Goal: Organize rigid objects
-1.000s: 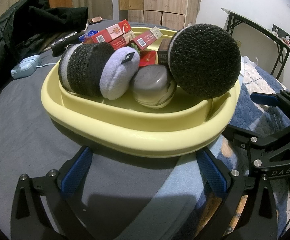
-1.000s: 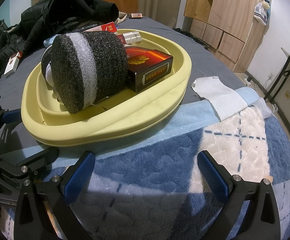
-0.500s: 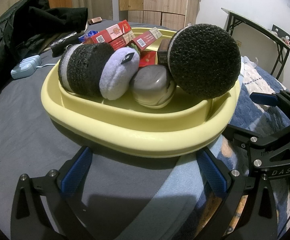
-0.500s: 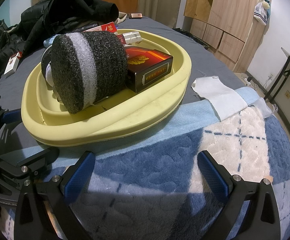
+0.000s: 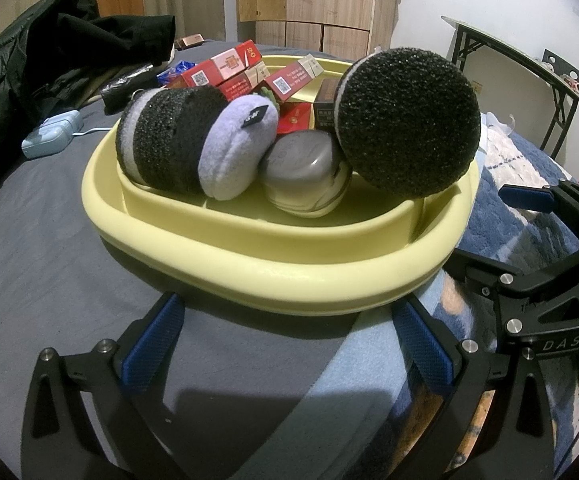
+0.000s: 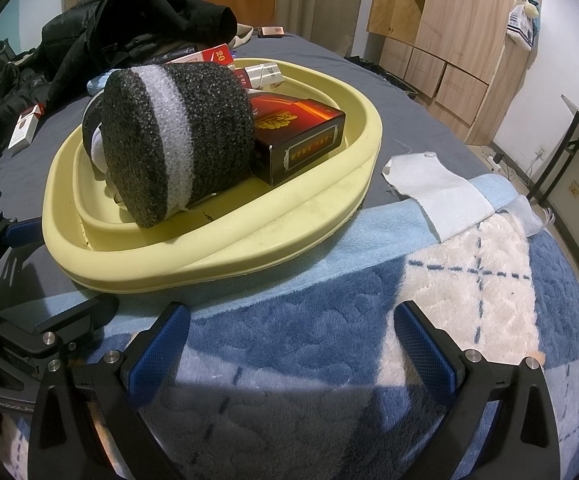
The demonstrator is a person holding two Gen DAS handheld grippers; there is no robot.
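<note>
A yellow tray [image 5: 281,276] [image 6: 225,252] sits on the bed. It holds two black foam rolls [image 5: 409,128] [image 5: 165,144], a lilac puff [image 5: 237,148], a grey case [image 5: 301,168] and several red cigarette boxes [image 5: 221,70]. In the right wrist view the near foam roll [image 6: 173,136] leans on a dark red box [image 6: 301,136]. My left gripper [image 5: 285,344] is open and empty just in front of the tray. My right gripper [image 6: 289,344] is open and empty over the blue blanket, beside the tray.
A black jacket [image 5: 49,52] lies at the back left. A pale blue case [image 5: 49,138] and a loose cigarette pack [image 6: 25,128] lie on the grey sheet. A white cloth [image 6: 433,192] lies right of the tray. A folding table [image 5: 529,68] stands at the right.
</note>
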